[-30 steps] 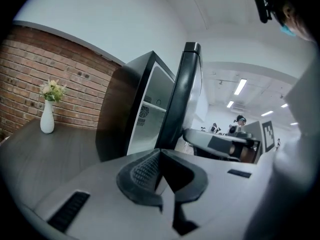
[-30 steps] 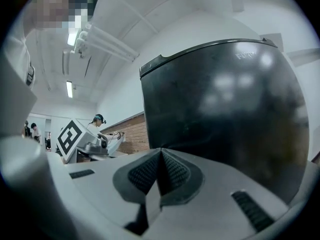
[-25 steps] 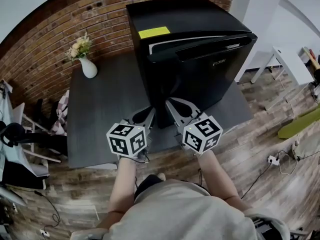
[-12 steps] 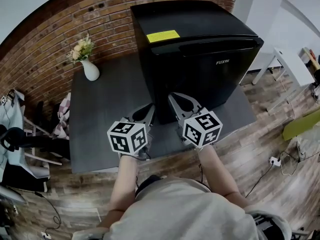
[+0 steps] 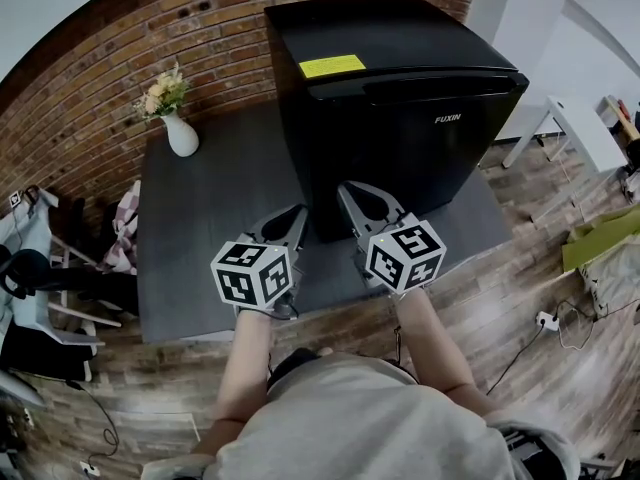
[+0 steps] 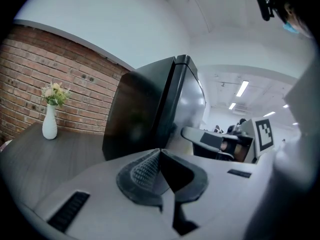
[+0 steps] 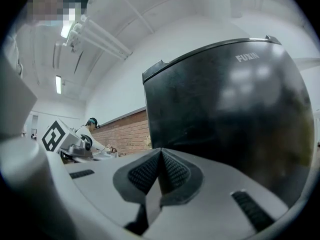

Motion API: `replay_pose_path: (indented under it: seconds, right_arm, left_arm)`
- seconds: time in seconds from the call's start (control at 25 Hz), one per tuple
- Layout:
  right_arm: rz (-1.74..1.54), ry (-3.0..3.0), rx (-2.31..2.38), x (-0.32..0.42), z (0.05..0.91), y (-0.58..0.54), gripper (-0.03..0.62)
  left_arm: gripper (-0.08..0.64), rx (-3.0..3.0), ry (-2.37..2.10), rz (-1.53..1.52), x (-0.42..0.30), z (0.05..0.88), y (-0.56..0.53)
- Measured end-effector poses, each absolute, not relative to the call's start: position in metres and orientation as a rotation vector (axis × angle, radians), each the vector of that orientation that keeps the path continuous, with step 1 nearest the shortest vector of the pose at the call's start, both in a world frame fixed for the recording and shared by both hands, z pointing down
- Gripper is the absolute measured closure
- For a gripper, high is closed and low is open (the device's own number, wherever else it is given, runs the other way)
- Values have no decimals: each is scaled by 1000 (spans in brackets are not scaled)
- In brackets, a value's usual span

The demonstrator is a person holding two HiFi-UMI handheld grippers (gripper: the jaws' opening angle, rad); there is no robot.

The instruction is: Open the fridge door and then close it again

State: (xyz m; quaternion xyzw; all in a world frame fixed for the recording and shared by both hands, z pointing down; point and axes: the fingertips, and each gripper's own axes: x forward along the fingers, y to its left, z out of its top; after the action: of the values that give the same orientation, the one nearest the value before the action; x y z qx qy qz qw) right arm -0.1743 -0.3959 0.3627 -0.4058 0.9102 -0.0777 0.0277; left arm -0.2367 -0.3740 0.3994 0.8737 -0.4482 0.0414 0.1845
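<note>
Brick wall [image 5: 100,78] runs behind the setup, with wood-plank floor [image 5: 520,268] around it. The dark grey table [image 5: 210,228] carries everything I am working with. The black fridge [image 5: 400,28] stands on the table's right part, its back toward the wall. The fridge door [image 5: 420,138] faces me and sits shut, flush against the cabinet along the top seam, with the brand lettering at its upper right. I hold both tools low over the table's front half, their marker cubes nearest the head camera. The left gripper [image 5: 299,210] points at the fridge's lower left front corner; its own view shows the ribbed pads pressed together with nothing between them. The right gripper [image 5: 346,187] points at the bottom of the door just beside that corner, pads likewise together and empty. I cannot tell from the head view whether either tip touches the fridge. A white vase [image 5: 181,136] with pale flowers stands at the table's far left corner, well apart from the fridge. A yellow label [image 5: 332,66] lies on the fridge top.
</note>
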Motion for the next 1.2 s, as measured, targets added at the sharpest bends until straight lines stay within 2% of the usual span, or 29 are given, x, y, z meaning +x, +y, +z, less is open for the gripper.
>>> replay_pose_path:
  seconds: [0.48,1.2]
  right_arm:
    - [-250,2838,-1262,-134,366,-343,594]
    - [-156,2919,-1100,-55,347,-228,594]
  left_arm:
    - [552,2467,-1275,89,-210,397,-331]
    - [552,2493,-1354,127,-114,385,-231]
